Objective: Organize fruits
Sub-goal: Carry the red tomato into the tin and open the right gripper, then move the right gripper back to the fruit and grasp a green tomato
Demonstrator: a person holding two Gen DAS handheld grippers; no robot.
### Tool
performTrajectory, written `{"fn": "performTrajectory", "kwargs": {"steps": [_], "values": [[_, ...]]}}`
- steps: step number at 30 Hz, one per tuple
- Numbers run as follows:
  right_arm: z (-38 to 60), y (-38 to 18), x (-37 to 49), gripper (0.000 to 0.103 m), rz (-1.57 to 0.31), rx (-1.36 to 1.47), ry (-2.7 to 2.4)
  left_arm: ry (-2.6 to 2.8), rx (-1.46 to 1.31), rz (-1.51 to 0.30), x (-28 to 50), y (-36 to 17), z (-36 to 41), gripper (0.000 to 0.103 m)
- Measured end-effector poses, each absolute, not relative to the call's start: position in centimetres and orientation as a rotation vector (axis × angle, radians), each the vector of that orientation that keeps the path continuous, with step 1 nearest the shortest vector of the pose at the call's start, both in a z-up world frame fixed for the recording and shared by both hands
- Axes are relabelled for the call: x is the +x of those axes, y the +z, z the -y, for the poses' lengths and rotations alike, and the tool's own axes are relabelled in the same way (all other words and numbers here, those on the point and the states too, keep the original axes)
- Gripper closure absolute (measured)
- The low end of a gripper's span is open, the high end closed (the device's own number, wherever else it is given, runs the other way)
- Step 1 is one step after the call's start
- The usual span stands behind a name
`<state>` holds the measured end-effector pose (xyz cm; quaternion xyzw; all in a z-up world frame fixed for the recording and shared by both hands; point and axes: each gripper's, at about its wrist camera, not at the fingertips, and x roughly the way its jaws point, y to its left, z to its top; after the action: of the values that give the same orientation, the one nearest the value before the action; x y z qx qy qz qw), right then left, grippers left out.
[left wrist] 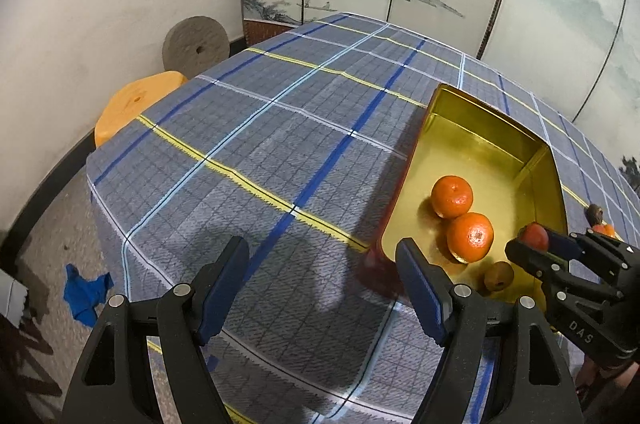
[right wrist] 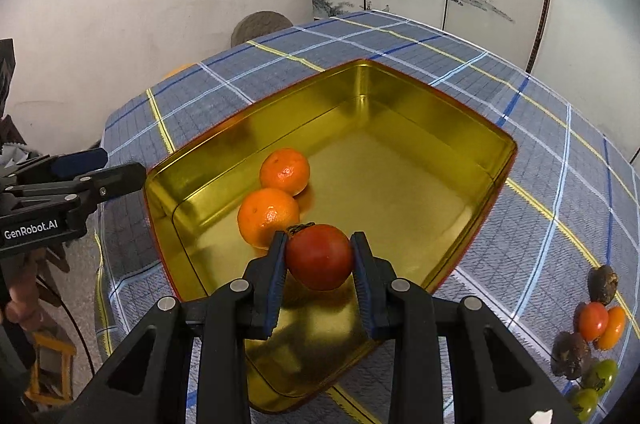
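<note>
Red tomato (right wrist: pixel 319 256) is pinched in our right gripper (right wrist: pixel 319 260) above the gold tin (right wrist: pixel 460 143), ready for dropping beside two oranges (right wrist: pixel 268 217). Our left gripper (left wrist: pixel 322 284) hangs spread and empty.

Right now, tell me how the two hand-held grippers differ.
The right hand-held gripper is shut on a red fruit above the gold tin; the left hand-held gripper is open and empty. The right one hangs over the tin's inside; the left sits beside the tin, over the plaid cloth. Both are black with blue pads.

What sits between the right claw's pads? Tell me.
A red fruit, clamped by the right claw above the gold tin, clearest in the right wrist view.
</note>
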<state>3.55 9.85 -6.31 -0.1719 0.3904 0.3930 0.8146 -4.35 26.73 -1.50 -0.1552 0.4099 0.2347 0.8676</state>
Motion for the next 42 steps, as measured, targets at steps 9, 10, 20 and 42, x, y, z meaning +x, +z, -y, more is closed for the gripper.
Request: {"fn": "performTrajectory", "kwargs": {"steps": [9,10,20,42], "values": [[-10.0,-6.6,3.3,0.073,-0.831,-0.381,0.837,0.472,-0.334,-0.863,-4.3,-1.6,-26.6,0.027],[-10.0,-6.6,3.3,0.073,-0.830,-0.381,0.835,0.470,-0.333,-0.864,-4.3,-1.6,-26.5,0.027],[-9.7,-6.0,2.9,0.069,-0.828,-0.346,0.855,0.439,-0.313,-0.868,-3.5,-1.4,-25.3,0.027],[9.3,-4.1,4.5,0.068,-0.826,-0.192,0.477,0.212,-0.217,-0.859,0.6,0.1,-16.3,0.027]]}}
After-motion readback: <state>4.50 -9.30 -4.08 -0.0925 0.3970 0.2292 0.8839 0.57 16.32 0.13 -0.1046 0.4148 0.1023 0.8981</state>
